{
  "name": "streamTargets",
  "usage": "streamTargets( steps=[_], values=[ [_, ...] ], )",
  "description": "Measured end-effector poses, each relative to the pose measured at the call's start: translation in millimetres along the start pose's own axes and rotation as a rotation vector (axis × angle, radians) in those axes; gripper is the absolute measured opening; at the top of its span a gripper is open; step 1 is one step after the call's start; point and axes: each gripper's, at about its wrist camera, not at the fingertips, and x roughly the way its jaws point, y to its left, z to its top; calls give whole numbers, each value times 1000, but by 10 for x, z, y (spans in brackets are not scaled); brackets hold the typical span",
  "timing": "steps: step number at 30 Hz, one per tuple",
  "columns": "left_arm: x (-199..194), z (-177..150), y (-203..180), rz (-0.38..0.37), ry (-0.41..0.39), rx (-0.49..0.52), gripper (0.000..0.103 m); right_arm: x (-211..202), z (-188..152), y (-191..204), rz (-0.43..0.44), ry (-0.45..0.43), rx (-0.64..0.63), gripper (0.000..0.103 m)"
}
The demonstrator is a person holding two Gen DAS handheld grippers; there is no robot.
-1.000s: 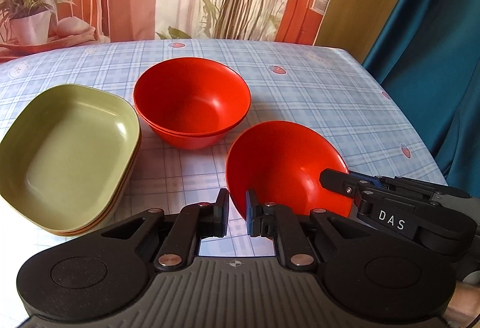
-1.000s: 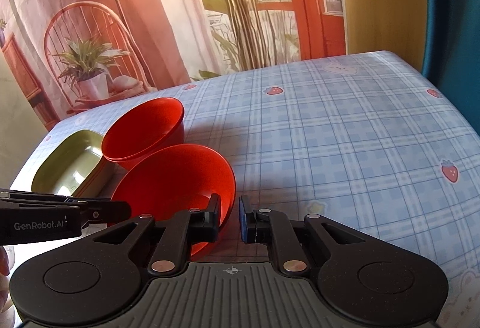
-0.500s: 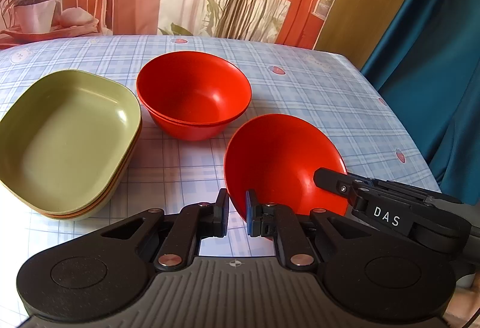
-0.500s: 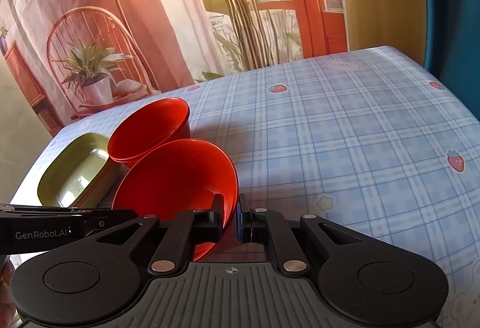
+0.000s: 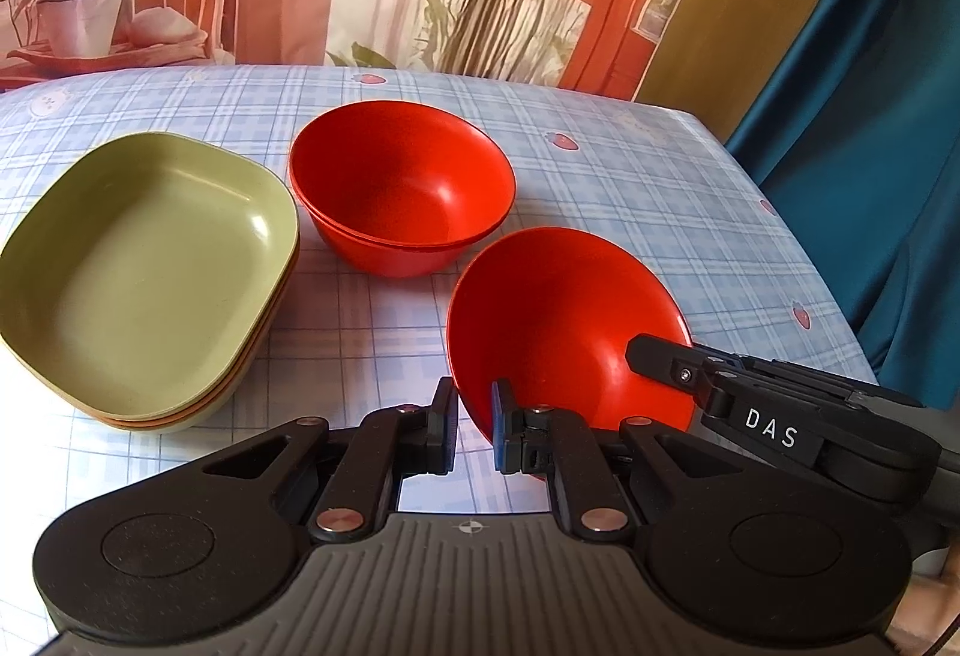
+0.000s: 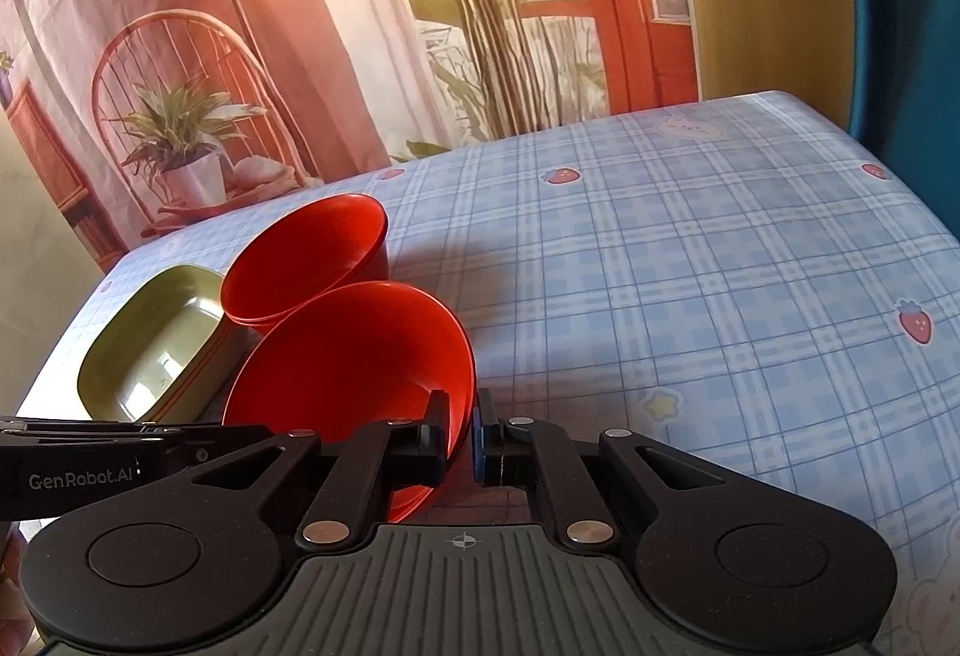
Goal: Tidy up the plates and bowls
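Red bowl (image 5: 558,332), tilted and held by its rim, sits lower in the left wrist view and closer to the stacked red bowls (image 5: 402,194) than one second ago, as both grippers have advanced toward the stack. Left hand-held gripper (image 5: 474,425): fingers straddle the near rim with a small gap between them; whether the pads grip the rim cannot be told. Right hand-held gripper (image 6: 461,437): fingers pressed on the rim of the same bowl from the opposite side, one finger inside and one outside. Both grippers are held low over the surface (image 6: 690,266), angled slightly downward. Green plates (image 5: 144,272) are stacked on the surface just beside the stacked red bowls.
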Motion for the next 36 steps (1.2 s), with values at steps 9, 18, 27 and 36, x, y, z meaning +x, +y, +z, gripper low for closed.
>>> streamTargets(
  steps=[9,18,27,36],
  values=[
    [-165,70,30,-28,-37,-23,12,-70,132,92,2,-25,-5,7],
    [-309,151,94,-49,-83,-41,12,-115,304,191,12,-51,-19,7],
    [-286,355,200,-51,-114,-46,12,-33,536,332,24,-67,-52,7],
    [-231,642,325,-12,-152,-29,12,212,769,478,30,-76,-87,8]
  ],
)
